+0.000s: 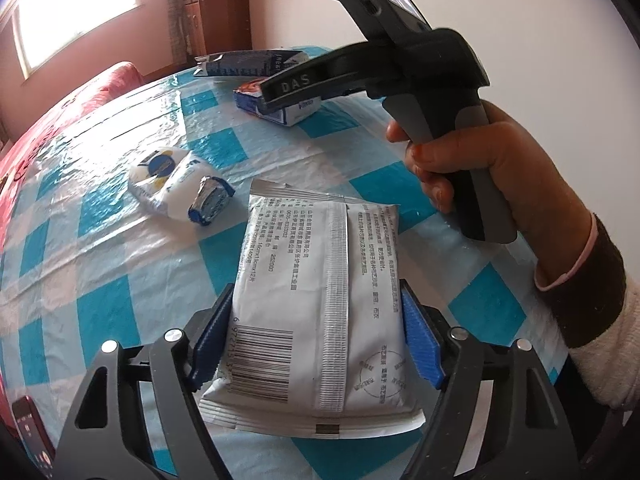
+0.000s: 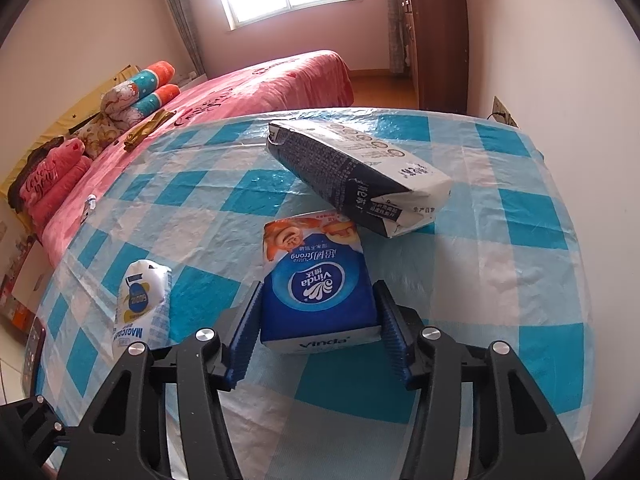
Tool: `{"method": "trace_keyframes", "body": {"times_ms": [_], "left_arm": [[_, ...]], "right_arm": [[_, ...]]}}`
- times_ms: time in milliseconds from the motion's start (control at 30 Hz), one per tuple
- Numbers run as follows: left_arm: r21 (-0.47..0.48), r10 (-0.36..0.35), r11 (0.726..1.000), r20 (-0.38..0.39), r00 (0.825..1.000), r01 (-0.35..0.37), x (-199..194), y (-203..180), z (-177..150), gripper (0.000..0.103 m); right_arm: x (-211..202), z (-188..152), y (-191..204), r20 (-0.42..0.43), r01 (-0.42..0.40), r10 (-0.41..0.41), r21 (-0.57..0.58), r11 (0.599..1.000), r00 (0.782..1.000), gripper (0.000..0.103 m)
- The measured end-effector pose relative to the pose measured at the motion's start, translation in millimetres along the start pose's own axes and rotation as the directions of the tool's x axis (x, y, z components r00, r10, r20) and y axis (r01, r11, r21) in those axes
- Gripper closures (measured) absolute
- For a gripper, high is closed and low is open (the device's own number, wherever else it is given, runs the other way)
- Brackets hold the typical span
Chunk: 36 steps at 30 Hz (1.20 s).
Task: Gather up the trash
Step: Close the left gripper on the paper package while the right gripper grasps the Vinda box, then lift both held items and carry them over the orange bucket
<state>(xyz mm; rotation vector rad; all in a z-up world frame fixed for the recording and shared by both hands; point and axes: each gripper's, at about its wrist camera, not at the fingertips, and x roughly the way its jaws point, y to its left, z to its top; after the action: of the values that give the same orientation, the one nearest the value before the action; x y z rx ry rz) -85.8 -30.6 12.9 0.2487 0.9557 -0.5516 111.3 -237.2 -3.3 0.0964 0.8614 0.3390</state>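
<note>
A flat white pouch [image 1: 320,320] with a barcode and printed text lies lengthwise between the blue pads of my left gripper [image 1: 316,286], which press on both its long edges. My right gripper [image 2: 318,284] is shut on a blue Vinda tissue pack [image 2: 318,280], which rests on the checked tablecloth [image 2: 500,280]. In the left wrist view the same pack [image 1: 298,114] shows under the right gripper's finger, with a hand [image 1: 460,160] on the handle. Loose on the cloth are a white-and-blue packet [image 1: 164,180] [image 2: 140,304], a crumpled foil wrapper [image 1: 210,200] and a long dark-and-white bag [image 2: 360,176].
The round table stands beside a bed with a pink cover [image 2: 260,88]. A phone [image 2: 34,352] lies at the table's left edge. A brown wardrobe [image 2: 440,40] stands by the far wall. The long bag leans just behind the tissue pack.
</note>
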Motion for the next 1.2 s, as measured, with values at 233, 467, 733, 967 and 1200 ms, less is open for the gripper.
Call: {"method": "trace_keyframes", "body": {"times_ms": [233,467,733,967,1200], "left_arm": [[-0.025,-0.002,1.0,0.028,1.0,0.003,-20.2,4.7,-12.9,0.026],[-0.045,-0.004,0.999,0.063,0.998,0.007,-37.6,14.4,-15.9,0.026],[-0.074,-0.004,0.997,0.107,0.994,0.012,-58.3,23.8,-24.8,0.026],[-0.102,0.008,0.995,0.148,0.989,0.008,-71.6,33.6,-33.8,0.026],[-0.136,0.022,0.991,0.188,0.982,0.003,-86.9,45.7,-45.1,0.026]], "right_arm": [[-8.4,-8.0,0.4,0.008,-0.012,0.011,0.012,1.0,1.0,0.048],[-18.5,-17.9,2.9,0.019,-0.026,0.026,0.024,0.999,0.999,0.049],[-30.1,-31.9,4.7,0.027,-0.045,0.043,0.068,0.997,0.999,0.049],[-48.9,-40.0,17.4,0.05,-0.067,0.063,0.094,0.993,0.997,0.05],[-66.1,-50.8,31.8,0.061,-0.047,0.041,0.098,0.994,0.997,0.05]]}}
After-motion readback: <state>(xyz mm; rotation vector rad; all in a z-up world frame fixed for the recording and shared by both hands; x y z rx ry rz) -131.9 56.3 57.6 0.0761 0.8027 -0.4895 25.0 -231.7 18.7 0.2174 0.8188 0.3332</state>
